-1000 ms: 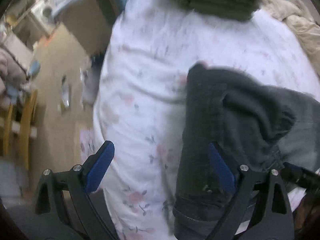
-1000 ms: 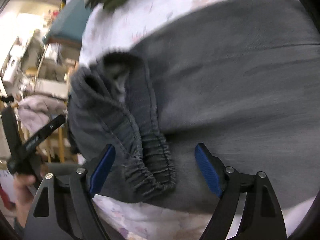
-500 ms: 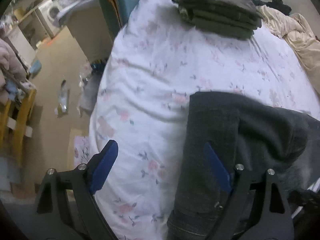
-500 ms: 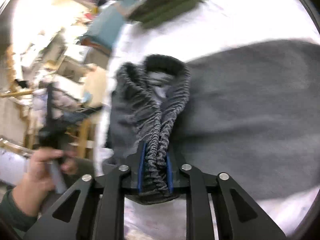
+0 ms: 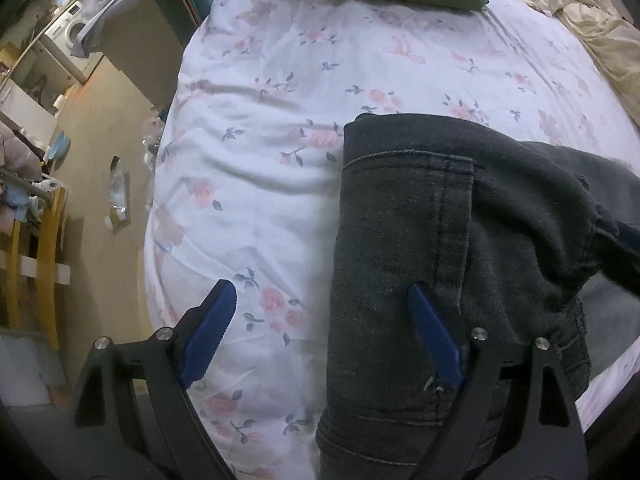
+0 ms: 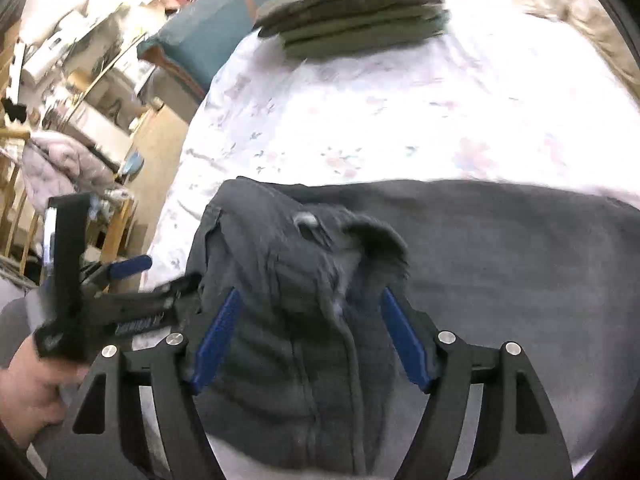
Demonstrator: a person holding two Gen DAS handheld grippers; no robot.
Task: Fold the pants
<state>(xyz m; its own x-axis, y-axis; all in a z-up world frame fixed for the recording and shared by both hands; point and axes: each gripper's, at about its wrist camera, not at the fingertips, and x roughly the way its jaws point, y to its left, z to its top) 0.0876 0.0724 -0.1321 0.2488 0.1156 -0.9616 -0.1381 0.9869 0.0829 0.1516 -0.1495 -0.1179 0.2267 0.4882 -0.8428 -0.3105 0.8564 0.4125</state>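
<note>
dark pants [image 5: 460,264] bunched at the near edge of the floral bed [image 5: 280,120], left tool [image 5: 320,336] spread over their hem, right tool [image 6: 308,340] jaws just reopened, straddling loose waistband; risk: unheld fabric slumps, fold skews.

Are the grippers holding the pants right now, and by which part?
Nothing is clamped. The left gripper is open above the pants. The right gripper has just been opening its jaws; the waistband sits loose between them.
</note>
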